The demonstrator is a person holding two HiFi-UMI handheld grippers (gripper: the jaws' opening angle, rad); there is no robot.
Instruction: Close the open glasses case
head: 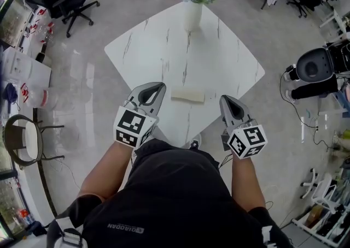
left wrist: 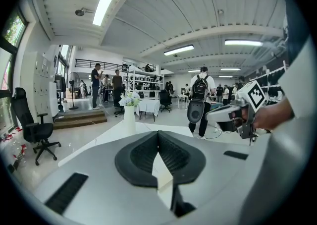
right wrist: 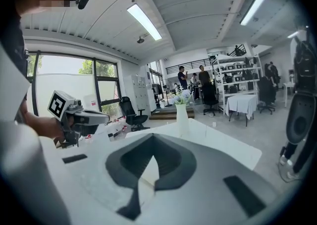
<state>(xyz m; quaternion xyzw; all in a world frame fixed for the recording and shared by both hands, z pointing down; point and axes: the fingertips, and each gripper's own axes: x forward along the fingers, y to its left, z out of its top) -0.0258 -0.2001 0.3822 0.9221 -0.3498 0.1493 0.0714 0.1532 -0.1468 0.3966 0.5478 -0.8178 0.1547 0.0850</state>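
Both the left gripper (head: 155, 88) and the right gripper (head: 225, 101) are held with jaws together, empty, at the near edges of the table (head: 164, 45), flanking the glasses case (head: 187, 95) laid by its near corner, presumably for reach from either side.

Glossy marble-veined table (head: 164, 50), matt pale glasses case (head: 187, 95), polished floor (head: 82, 88)

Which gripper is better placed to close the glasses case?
Left, marginally. In the head view, the left gripper has its tip a little nearer the glasses case than the right gripper. Both are shut, empty and clear of the case.
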